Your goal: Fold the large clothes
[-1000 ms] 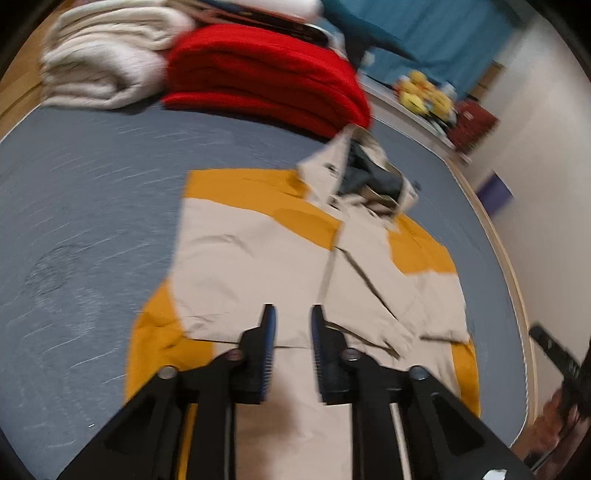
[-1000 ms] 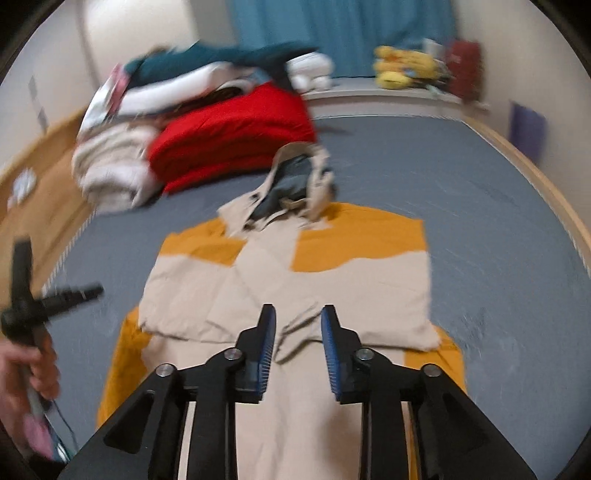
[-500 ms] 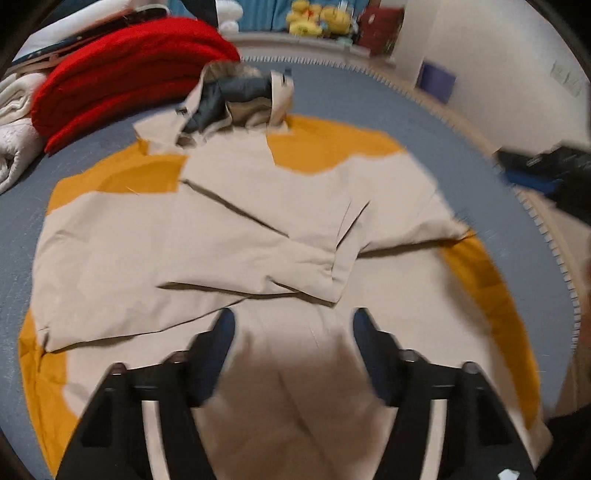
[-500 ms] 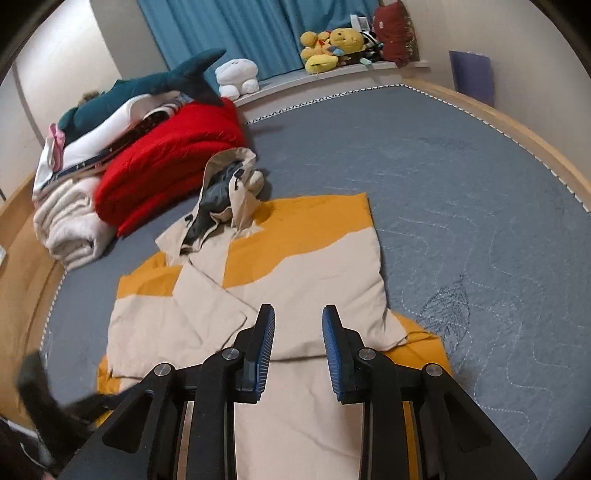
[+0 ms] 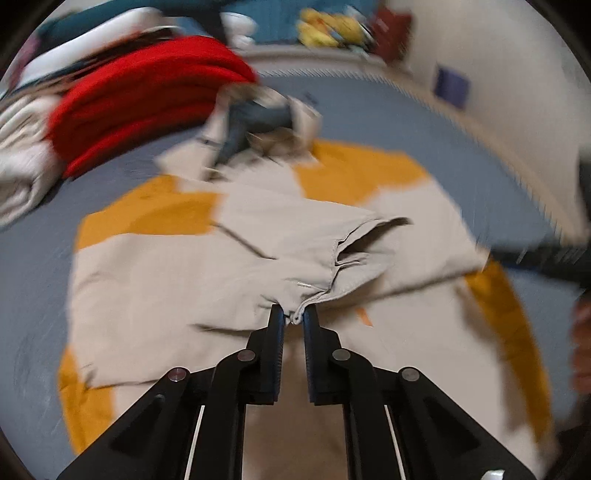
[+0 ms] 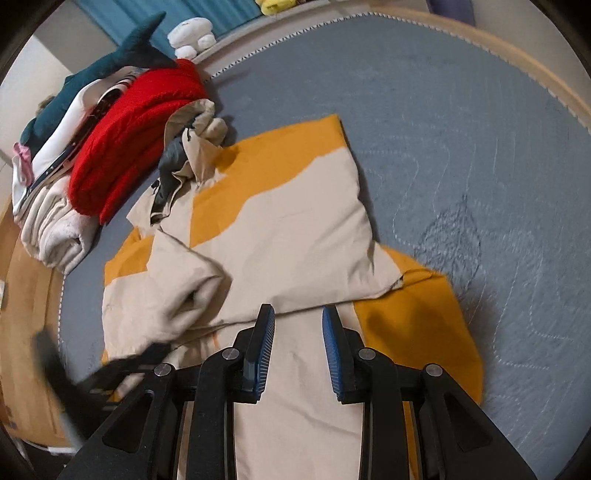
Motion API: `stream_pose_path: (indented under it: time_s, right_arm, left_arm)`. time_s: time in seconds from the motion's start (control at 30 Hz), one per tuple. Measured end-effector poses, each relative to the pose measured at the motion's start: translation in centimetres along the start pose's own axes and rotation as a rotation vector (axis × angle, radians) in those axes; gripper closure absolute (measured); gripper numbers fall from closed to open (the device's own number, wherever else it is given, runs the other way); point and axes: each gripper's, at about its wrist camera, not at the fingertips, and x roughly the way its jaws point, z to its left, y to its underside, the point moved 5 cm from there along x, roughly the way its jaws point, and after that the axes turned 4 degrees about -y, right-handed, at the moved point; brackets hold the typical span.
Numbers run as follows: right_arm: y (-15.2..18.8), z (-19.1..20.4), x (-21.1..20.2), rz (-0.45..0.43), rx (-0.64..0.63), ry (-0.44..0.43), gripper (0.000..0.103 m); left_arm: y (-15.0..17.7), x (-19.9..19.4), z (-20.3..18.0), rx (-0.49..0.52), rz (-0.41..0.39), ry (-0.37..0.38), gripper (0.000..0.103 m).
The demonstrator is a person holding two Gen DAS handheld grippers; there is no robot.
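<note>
The jacket [image 5: 229,266], beige with orange panels and a hood [image 5: 258,122] at its far end, lies spread flat on the grey-blue bed [image 6: 461,129], both sleeves already laid across the chest. The cuff [image 5: 314,295] of one folded sleeve is bunched at the tips of the left hand-held gripper [image 5: 293,319], whose jaws have just been closing and now stand almost together with a small tuck of beige cloth pinched between them (the view is blurred, so how firm the bite is I cannot say). The right hand-held gripper [image 6: 298,325] hangs over the lower body of the jacket, partly open, with nothing between its blue pads [image 6: 266,343]; the hem edge of the other folded sleeve runs just beyond its tips.

The step in hand looks like tidying the sleeves before the body is folded. The next move probably calls for drawing the gripped cuff straight so the sleeve lies flat, then taking the bottom hem with both grippers to fold it up toward the hood.

Further out, a stack of red [image 6: 136,140] and white folded bedding [image 6: 55,225] sits at the bed's far corner, with plush toys [image 5: 325,26] on a ledge behind.
</note>
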Motion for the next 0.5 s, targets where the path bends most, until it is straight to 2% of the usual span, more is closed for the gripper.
stream_pose_path:
  time_s: [0.03,0.13,0.2,0.23,0.33,0.37,0.4,0.43,0.5]
  right_arm:
    - [0.1,0.1,0.2,0.007,0.004,-0.006,0.075]
    - [0.4,0.2,0.9,0.029,0.024,-0.029,0.075]
    - [0.7,0.3,1.4,0.045,0.046,-0.044,0.075]
    - [0.8,0.3,1.8,0.056,0.057,-0.05,0.075]
    - [1.1,0.2,2.9,0.083,0.087,-0.072,0.075]
    - [1.1,0.1,3.3,0.089,0.097,-0.074,0.075]
    - [0.9,-0.1,3.7,0.093,0.107,-0.075,0.075]
    - [0.7,-0.2,4.1,0.093,0.118,-0.077,0.074]
    - [0.3,-0.8,4.8,0.091,0.147,-0.076,0.074]
  left_arm:
    - [-0.4,-2.3,2.5,-0.074,-0.023,0.02,0.099]
    - [-0.9,-6.5,8.7,-0.246,-0.078,0.052,0.099]
    - [-0.3,-7.7,12.7,-0.379,-0.084,0.059,0.099]
    - [0.5,-7.9,15.7,-0.482,-0.081,0.065,0.099]
    - [2.8,-7.4,20.2,-0.608,-0.081,0.051,0.099]
    - [3.7,-6.5,21.5,-0.654,-0.051,0.047,0.098]
    - [3.8,-5.7,21.9,-0.677,-0.025,0.056,0.098]
    - [4.0,-4.4,22.3,-0.703,0.01,0.097,0.095]
    - [3.8,-3.0,22.2,-0.691,0.031,0.128,0.088]
